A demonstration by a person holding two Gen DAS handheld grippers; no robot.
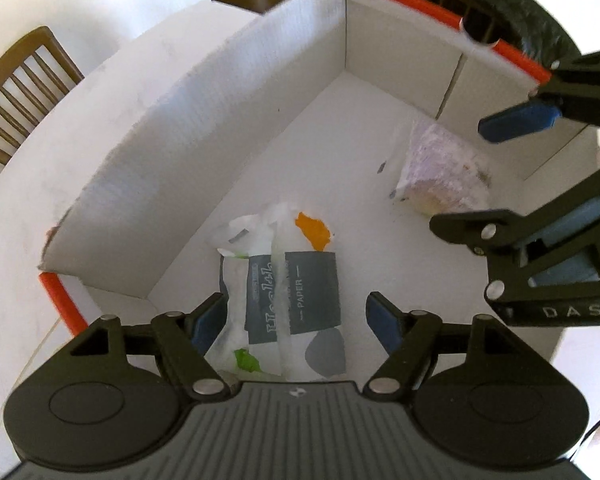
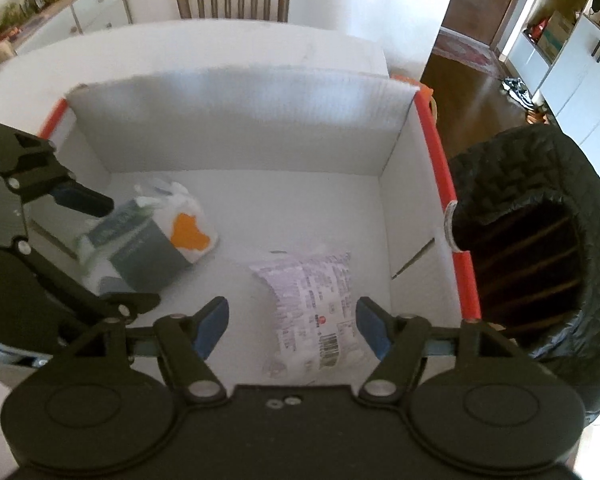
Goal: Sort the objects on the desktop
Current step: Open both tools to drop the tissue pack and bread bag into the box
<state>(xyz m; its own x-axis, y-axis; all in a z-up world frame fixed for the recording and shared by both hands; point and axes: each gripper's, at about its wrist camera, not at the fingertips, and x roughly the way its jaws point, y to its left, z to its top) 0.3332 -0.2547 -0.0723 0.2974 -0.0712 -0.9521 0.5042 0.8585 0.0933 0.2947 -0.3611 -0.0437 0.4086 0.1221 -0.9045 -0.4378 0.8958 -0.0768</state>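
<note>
Both packs lie dropped in the white box point(image 2: 228, 132).
Left gripper point(image 1: 296, 316) and right gripper point(image 2: 292, 320) hover open-fingered, empty: tissue pack point(image 1: 288, 292) at 9 o'clock of snack bag point(image 2: 316, 304).

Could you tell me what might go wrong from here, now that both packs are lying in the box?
1. The left gripper and right gripper hang open close together over the white box; they might collide.
2. The tissue pack and the purple packet lie between open fingers, so a careless closing or lift could drag one back out.
3. The black-lined bin stands against the box's orange edge; a bump could shift it.
</note>
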